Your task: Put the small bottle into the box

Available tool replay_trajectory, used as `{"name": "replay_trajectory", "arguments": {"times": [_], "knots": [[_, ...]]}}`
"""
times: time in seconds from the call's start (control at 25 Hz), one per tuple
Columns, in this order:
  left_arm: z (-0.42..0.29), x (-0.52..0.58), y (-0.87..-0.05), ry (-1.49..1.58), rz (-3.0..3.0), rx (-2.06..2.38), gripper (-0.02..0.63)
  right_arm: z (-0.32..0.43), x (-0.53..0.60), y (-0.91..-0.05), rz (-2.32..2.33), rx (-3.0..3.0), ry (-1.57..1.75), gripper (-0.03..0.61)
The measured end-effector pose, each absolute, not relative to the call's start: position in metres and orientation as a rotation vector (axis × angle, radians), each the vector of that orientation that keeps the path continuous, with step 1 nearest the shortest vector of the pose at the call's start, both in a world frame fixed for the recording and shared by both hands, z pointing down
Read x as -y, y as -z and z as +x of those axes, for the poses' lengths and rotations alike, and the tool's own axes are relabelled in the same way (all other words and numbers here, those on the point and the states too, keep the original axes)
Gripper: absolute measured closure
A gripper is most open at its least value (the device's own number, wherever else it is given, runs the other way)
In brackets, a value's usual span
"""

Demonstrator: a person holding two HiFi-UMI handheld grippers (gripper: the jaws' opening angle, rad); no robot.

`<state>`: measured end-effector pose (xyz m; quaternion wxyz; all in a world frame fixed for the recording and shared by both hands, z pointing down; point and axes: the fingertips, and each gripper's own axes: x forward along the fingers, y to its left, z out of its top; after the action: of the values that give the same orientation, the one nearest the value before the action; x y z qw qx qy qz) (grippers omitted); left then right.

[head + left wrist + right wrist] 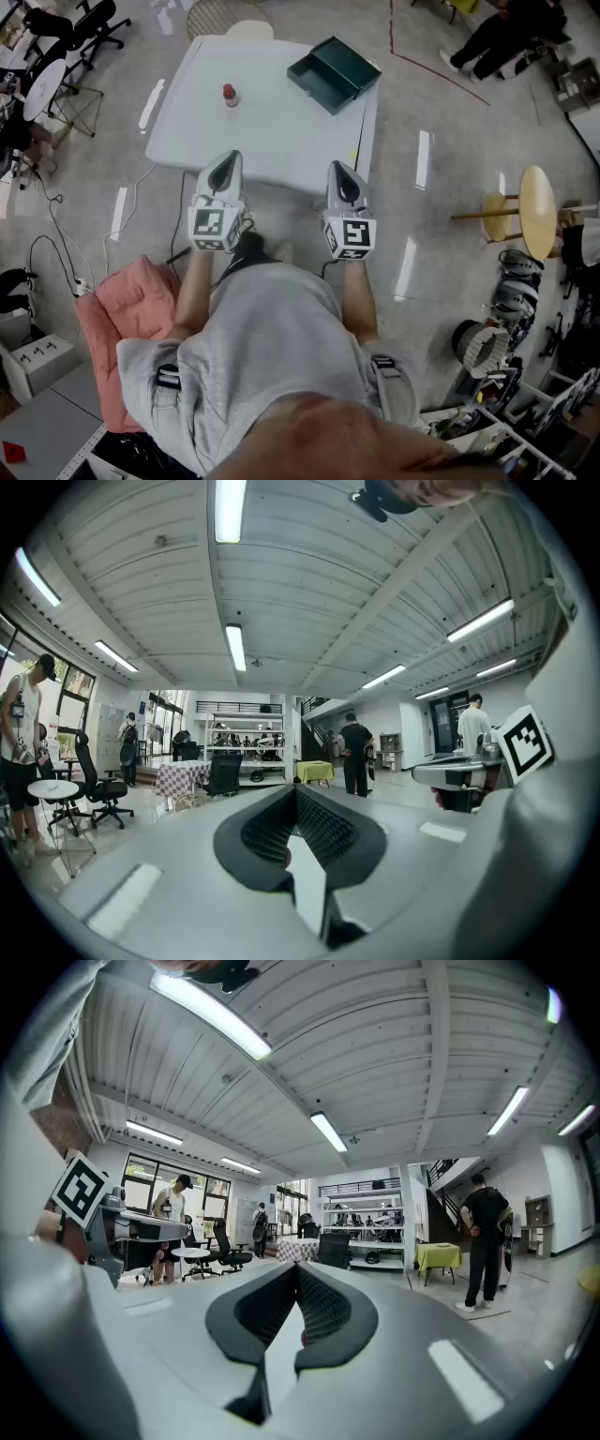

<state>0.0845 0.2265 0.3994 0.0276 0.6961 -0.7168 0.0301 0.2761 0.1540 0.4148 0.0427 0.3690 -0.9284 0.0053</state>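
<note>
Standing just short of the white bench (281, 131), the person (262, 356) in a grey shirt holds both claws level and side by side, pointing away toward the bench. The left claw (223, 172) has its black pads together at the tip, with nothing caught between them. The right claw (347, 180) is the same: jaws together and empty. Both tips hang about over the bench's near edge, well apart from each other, and neither touches anything on it. A pink cushion (131, 314) lies on the floor at the near left, beside the person. A round wooden stool (536, 211) stands off to the right, clear of the bench.

Farther out, the bottle (230, 94) stands upright on the far left part of the bench; it is small with a red cap. It is well beyond the left claw's tip and roughly in line with it. The box (333, 73), dark green and seemingly open, sits at the far right corner, well apart from the bottle.
</note>
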Motion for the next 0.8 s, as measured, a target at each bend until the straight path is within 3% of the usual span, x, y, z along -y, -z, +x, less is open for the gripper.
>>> {"name": "replay_trajectory", "arguments": {"times": [0.8], "knots": [[0.052,-0.242,-0.403,-0.101,2.058,2.305,0.603,0.238,-0.162,-0.418,0.987,2.927,-0.078,0.575]]}}
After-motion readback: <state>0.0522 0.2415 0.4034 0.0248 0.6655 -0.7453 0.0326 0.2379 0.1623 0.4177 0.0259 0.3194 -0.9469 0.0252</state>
